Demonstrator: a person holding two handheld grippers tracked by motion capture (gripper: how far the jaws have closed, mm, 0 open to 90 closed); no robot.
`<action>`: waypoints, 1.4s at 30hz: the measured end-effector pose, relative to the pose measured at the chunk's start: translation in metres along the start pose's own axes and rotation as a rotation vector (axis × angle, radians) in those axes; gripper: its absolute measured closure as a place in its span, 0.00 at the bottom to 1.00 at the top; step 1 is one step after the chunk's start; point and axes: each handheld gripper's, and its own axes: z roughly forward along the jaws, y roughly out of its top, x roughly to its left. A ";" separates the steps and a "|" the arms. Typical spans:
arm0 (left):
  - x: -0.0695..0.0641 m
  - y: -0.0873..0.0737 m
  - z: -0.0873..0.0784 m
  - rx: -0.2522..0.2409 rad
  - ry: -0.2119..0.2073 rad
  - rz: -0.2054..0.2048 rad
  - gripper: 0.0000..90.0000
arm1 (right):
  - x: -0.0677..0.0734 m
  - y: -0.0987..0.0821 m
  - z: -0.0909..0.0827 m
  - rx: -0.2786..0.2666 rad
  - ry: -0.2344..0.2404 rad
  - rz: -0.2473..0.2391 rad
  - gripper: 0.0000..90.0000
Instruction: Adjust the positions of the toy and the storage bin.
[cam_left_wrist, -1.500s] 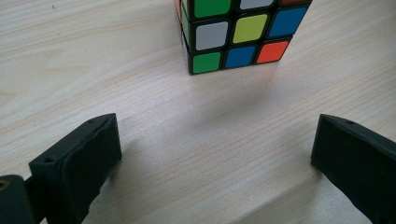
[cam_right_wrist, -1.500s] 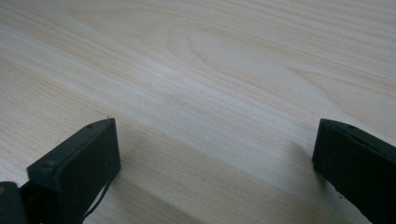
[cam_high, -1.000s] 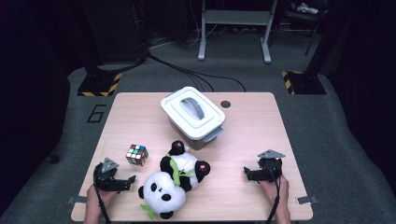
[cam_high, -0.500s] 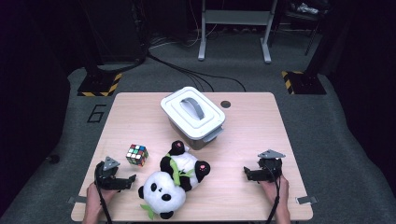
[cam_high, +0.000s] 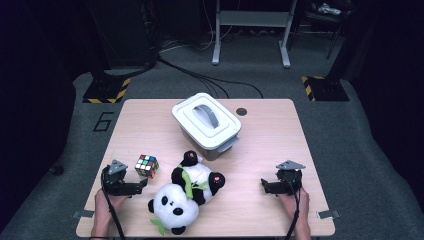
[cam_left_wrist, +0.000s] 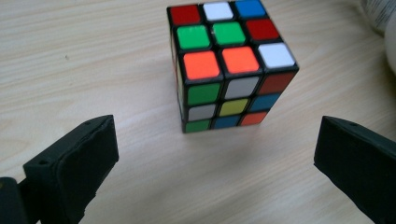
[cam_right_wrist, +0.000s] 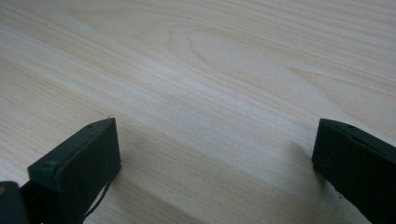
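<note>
A scrambled colour cube (cam_high: 147, 165) (cam_left_wrist: 229, 65) stands on the wooden table (cam_high: 280, 145) near its front left. My left gripper (cam_high: 141, 185) (cam_left_wrist: 215, 156) sits just short of the cube, aimed at it. Its jaws are wide apart and have just been opening a little, with nothing between them. A plush panda (cam_high: 185, 195) with green leaves lies on its back to the right of the cube. At the front right, my right gripper (cam_high: 263, 186) (cam_right_wrist: 215, 140) rests low over bare wood, open and empty.
A white lidded box (cam_high: 206, 125) with a grey handle stands at the table's middle, behind the panda. A small dark round hole (cam_high: 242, 111) sits near the far edge. Bare tabletop lies between the panda and the right gripper.
My left gripper has lifted slightly and edged toward the cube. The right gripper, cube, panda and box have not moved.
</note>
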 end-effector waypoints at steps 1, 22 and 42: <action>-0.001 0.002 0.001 -0.011 0.001 -0.004 0.00 | 0.000 0.000 0.000 -0.001 0.000 0.000 0.00; -0.010 0.029 0.023 -0.004 0.027 0.008 0.11 | 0.000 0.000 0.000 0.000 0.001 -0.002 0.01; -0.011 0.027 0.031 0.000 0.027 0.034 0.38 | -0.001 0.000 -0.001 0.001 0.000 -0.010 0.02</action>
